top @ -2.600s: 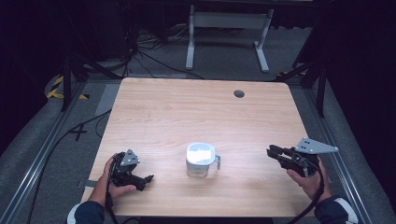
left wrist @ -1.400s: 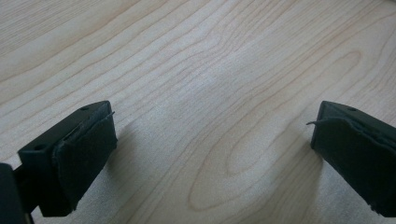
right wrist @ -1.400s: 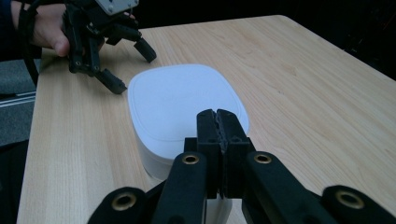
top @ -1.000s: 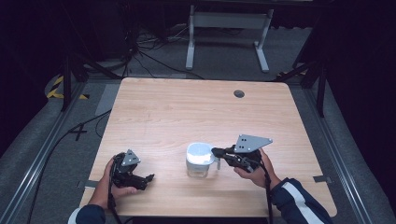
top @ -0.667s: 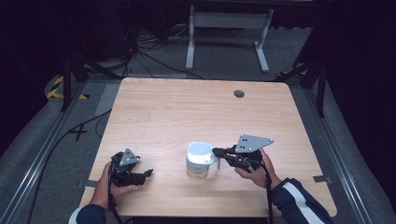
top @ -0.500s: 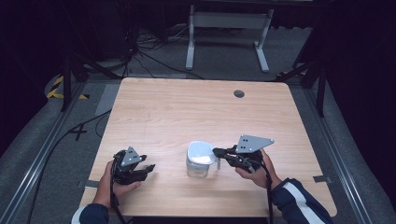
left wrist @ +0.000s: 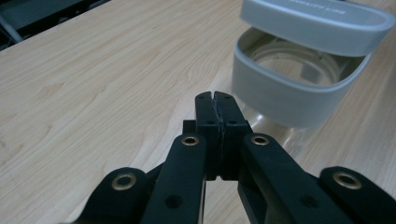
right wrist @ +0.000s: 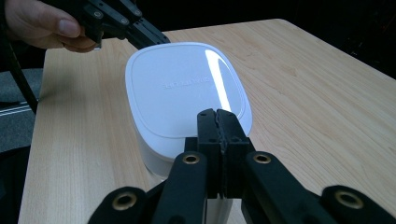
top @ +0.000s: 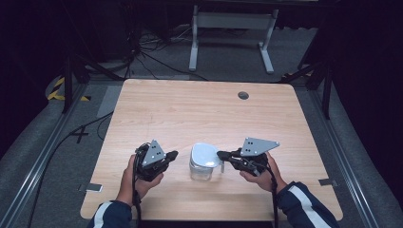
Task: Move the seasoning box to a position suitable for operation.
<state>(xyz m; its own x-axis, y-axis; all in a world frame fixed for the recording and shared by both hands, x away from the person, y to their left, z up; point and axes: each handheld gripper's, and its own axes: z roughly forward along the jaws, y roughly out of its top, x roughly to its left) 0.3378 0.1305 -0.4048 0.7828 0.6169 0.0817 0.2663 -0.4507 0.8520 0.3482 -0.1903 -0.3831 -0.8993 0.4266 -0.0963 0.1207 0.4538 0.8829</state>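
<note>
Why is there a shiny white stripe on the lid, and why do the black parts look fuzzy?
In the right gripper view, lamp glare streaks the white lid. In the left gripper view, the left hand-held gripper sits close to the lens, so its lower arms blur. In the high view, the table is lit and the surroundings stay dark.

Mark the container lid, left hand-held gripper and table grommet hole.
lid (right wrist: 184, 88), right gripper view, top face
left hand-held gripper (top: 173, 154), high view, between shut fingertips
grommet hole (top: 243, 95), high view, centre
</note>
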